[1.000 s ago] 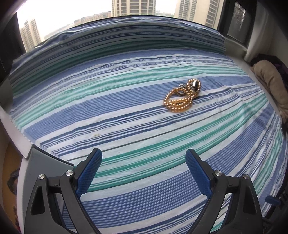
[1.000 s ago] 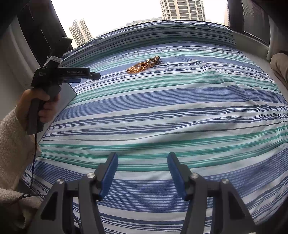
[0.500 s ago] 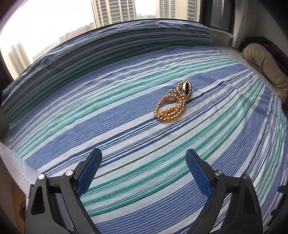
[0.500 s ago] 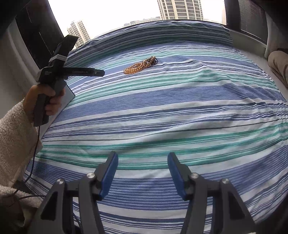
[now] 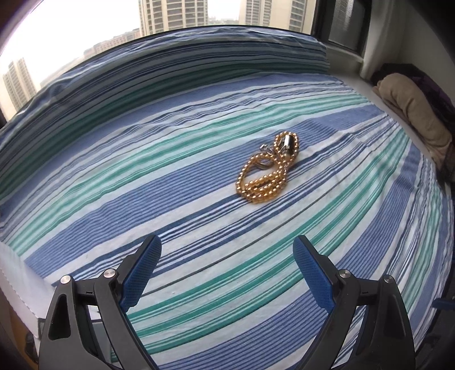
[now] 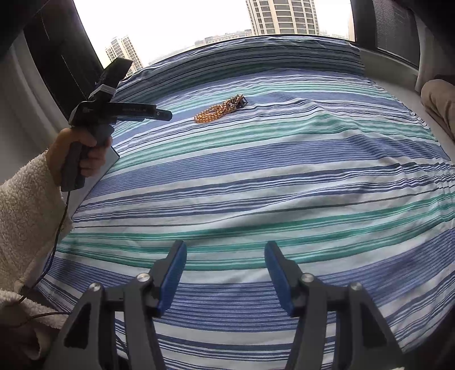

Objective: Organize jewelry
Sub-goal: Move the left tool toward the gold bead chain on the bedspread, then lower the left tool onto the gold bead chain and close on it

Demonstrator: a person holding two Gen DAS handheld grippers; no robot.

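Gold beads piled in a loose coil, that's the necklace (image 5: 266, 170), sitting on the striped sheet (image 5: 170, 176) toward the far side of the bed, on a wide blue stripe. There's a small dark and silver piece, looks like a clasp or pendant, at the far end of the pile, plus some thin silver chain mixed in with the beads. Can't tell if that's a second piece of jewelry or part of the same one.

Left gripper (image 5: 227, 257) has its blue-padded jaws spread wide with nothing between them, hanging above the sheet with the necklace ahead of it and a little to the right, clearly apart from the fingertips. From the right wrist view you can see that same left gripper (image 6: 163, 114) held up off the bed by a hand (image 6: 82, 153) in a fuzzy white sleeve (image 6: 25, 216), with its tip aimed at the necklace (image 6: 220, 109) but short of it, no contact.

Right gripper (image 6: 225, 257) is also spread apart and empty, low over the near part of the bed, well away from the necklace.

A tan rolled blanket (image 5: 412, 113) is on the ledge off to the right, and tower blocks (image 5: 173, 12) show through the window behind the bed.
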